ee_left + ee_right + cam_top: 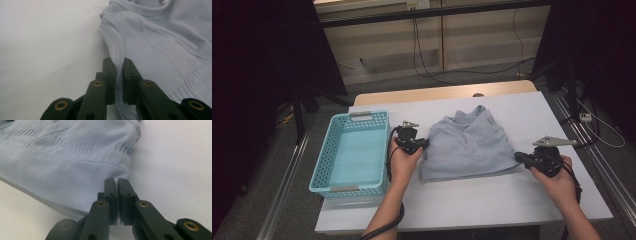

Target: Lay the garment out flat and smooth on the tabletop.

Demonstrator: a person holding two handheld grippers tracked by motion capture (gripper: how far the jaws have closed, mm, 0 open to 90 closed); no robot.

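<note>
We pinch the pale blue shirt [469, 145] with both grippers: left gripper [119, 67] and right gripper [117, 185] clamped on its opposite edges, right of the basket [324, 161].

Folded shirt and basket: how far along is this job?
Done: the light-blue shirt lies folded on the table. In hand: the left gripper and right gripper pinch its opposite edges. Left: probably moving it into the basket, which holds nothing yet.
</note>
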